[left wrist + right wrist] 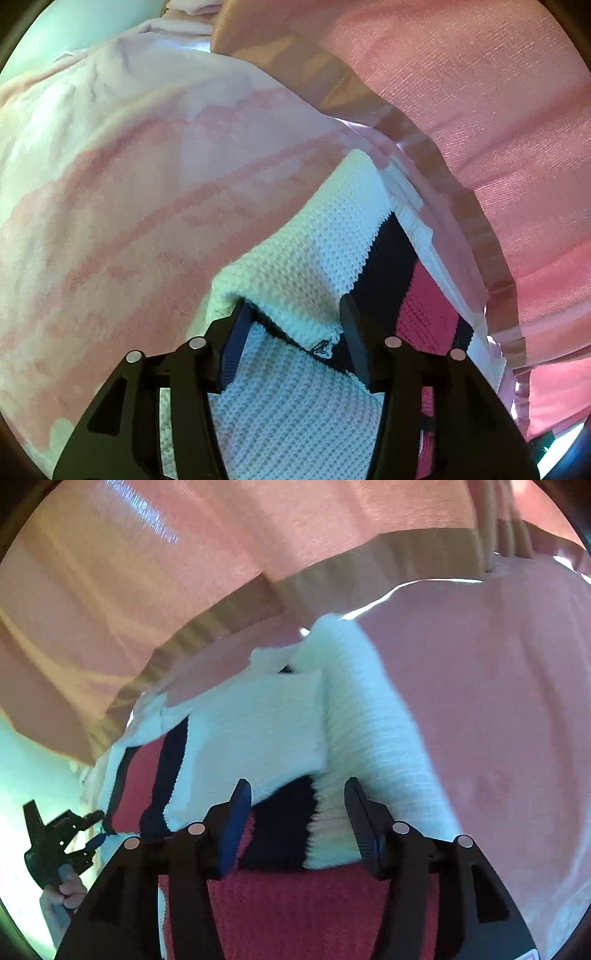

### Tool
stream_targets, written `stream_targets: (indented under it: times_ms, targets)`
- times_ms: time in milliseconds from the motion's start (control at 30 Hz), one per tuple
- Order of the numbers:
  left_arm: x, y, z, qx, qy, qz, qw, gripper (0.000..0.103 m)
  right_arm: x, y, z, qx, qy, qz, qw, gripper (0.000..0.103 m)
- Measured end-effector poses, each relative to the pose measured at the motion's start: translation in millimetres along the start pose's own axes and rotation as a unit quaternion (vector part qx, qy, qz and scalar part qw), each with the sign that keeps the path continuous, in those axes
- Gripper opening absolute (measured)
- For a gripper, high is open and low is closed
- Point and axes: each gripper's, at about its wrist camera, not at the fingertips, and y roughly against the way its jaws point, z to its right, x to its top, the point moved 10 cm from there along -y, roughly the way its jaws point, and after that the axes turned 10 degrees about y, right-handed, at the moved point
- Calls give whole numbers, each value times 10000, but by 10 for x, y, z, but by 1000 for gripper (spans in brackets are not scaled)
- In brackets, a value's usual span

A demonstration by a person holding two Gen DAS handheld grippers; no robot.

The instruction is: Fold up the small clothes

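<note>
Jaws of both grippers are seen standing apart, with knit fabric lying between them rather than pinched. On the left gripper (291, 332), a folded white edge of the small knit sweater (314, 258) is draped across the gap between the fingers; its navy and magenta stripes run off ahead and to the right of the jaws. On the right gripper (297, 821), a navy band and a ribbed white cuff sit between the open fingers, with magenta knit spread beneath them. The sweater is laid on a pink blanket (129, 184), and a pink curtain (480, 92) is hung beyond it.

A slip is judged likely — if either gripper is raised before its jaws are closed, the loose knit could slide out and the fold be undone. Only one layer could also be caught, so that the doubled edge is pulled apart.

Much is hidden: the sweater's full outline is cut off, its neckline cannot be made out, and the right wrist view is blurred. Whether the fabric is touched by the finger pads cannot be told. A hand (61, 893) is glimpsed at the far left of that view, holding the other gripper.
</note>
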Motion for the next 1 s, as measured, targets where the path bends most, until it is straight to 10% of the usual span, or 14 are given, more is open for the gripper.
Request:
stream_targets:
  times_ms: [100,133,200,367,500,600,767,1000]
  targets:
    - [28,-9,-20,-142,146,-9,9998,45,26,-166,-59,17,-84,8,10000,42]
    - [48,-6,-38,-150,223,5,9996,36,59,-200,-92,79,-87,12,9999,4]
    - [121,59,-55,-208,343,149,9991,19,158,-152,-169,187,-118,118,9997,6]
    - [126,108,-35,-228,221,177,9993,17,409,523,-281,143,294,1092,9935,5]
    - [28,-20,-76,96,178,92,9998,17,7,-55,143,-387,288,-26,9988,5]
    - [41,34,-43,196,48,207,9996,19,87,147,69,-255,348,422,9982,5]
    - [26,6,-20,323,-140,114,9993,20,-35,105,170,-537,546,-6,9971,9]
    - [-172,483,-58,168,-472,67,9987,61,-822,1318,268,-614,783,270,9947,49]
